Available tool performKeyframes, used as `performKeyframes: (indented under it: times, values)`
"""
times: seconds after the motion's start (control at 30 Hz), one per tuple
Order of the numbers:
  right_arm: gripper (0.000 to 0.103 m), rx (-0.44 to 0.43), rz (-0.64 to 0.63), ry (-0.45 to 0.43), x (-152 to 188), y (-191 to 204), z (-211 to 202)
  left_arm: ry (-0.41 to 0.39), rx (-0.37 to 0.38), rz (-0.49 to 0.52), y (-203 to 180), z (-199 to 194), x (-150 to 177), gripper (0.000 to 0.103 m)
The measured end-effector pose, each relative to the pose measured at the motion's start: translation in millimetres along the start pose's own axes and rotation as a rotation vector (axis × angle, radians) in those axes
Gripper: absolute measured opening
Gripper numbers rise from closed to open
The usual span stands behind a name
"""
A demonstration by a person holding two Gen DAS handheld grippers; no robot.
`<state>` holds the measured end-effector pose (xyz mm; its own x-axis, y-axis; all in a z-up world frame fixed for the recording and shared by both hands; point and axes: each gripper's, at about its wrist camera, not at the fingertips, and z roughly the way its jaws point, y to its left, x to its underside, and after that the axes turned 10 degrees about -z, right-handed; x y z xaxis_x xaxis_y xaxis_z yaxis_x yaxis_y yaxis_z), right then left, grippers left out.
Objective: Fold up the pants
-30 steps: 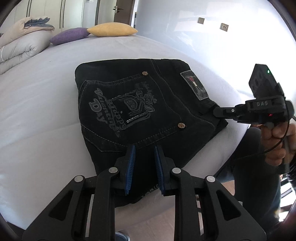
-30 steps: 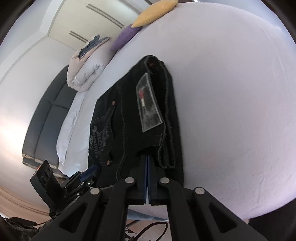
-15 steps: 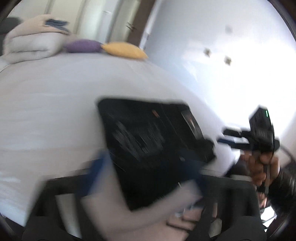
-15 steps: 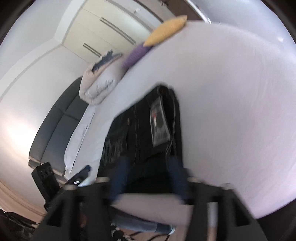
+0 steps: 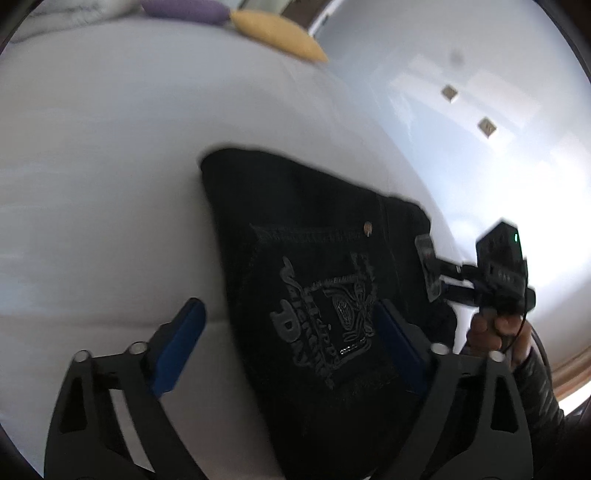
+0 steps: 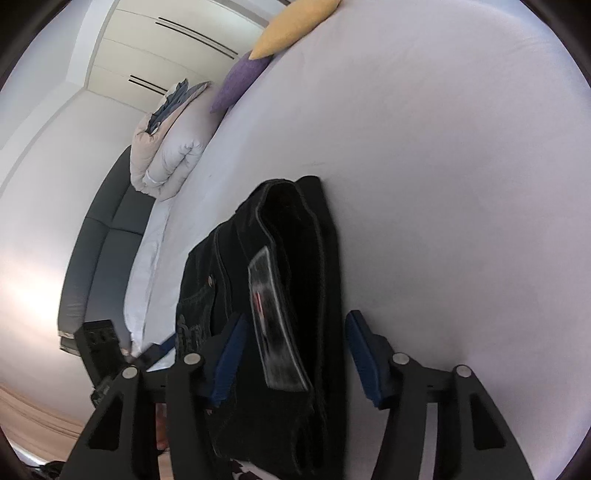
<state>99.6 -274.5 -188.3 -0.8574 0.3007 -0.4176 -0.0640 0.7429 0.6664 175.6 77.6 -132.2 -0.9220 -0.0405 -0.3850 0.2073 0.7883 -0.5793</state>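
Observation:
The black jeans (image 5: 321, 280) lie folded into a compact stack on the white bed (image 5: 110, 184), with the embroidered back pocket up. My left gripper (image 5: 291, 347) is open, its blue pads (image 5: 181, 343) spread wide over the near edge of the stack. In the right wrist view the same jeans (image 6: 288, 280) show their grey waist label (image 6: 273, 332). My right gripper (image 6: 295, 362) is open, jaws spread either side of the label end, holding nothing. It also shows in the left wrist view (image 5: 443, 277) at the stack's right edge.
A yellow pillow (image 6: 295, 26) and a purple pillow (image 6: 240, 81) lie at the far end of the bed. A rolled white duvet (image 6: 170, 155) sits beside a dark sofa (image 6: 99, 258). The bed's near edge drops to a wooden floor (image 6: 33, 417).
Both grippers opened: the right let go of the jeans' edge and the left spread its jaws wide. Both moved in closer over the folded stack.

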Motion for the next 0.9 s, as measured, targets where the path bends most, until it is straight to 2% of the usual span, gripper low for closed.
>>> performKeyframes:
  times: [0.07, 0.13, 0.27, 0.3, 0.4, 0.5, 0.63, 0.73, 0.9]
  values:
    - [0.05, -0.013, 0.007, 0.015, -6, -1, 10, 0.044, -0.025, -0.021, 2, 18, 0, 0.067]
    - [0.047, -0.02, 0.012, 0.023, -7, -1, 15, 0.035, -0.013, -0.027, 4, 21, 0, 0.065]
    - [0.036, -0.02, 0.003, 0.027, -7, 3, 21, 0.046, 0.007, -0.046, 5, 26, -6, 0.047]
    - [0.032, -0.009, -0.004, 0.023, -6, 4, 21, 0.049, 0.005, -0.043, 5, 27, -7, 0.04]
    - [0.026, 0.05, -0.068, 0.01, -4, 18, 20, 0.039, -0.012, -0.01, -3, 21, -7, 0.028]
    - [0.021, 0.094, -0.133, -0.016, -5, 37, 11, 0.026, -0.033, 0.006, -14, 13, -9, 0.024]
    - [0.02, 0.075, -0.201, -0.063, -16, 66, -8, -0.046, -0.02, 0.086, -45, -16, -21, 0.023]
    - [0.02, 0.054, -0.222, -0.098, -40, 75, -18, -0.1, -0.033, 0.138, -62, -27, -46, 0.023]
    - [0.02, 0.101, -0.268, -0.145, -92, 83, -17, -0.124, -0.071, 0.183, -76, -11, -99, 0.023]
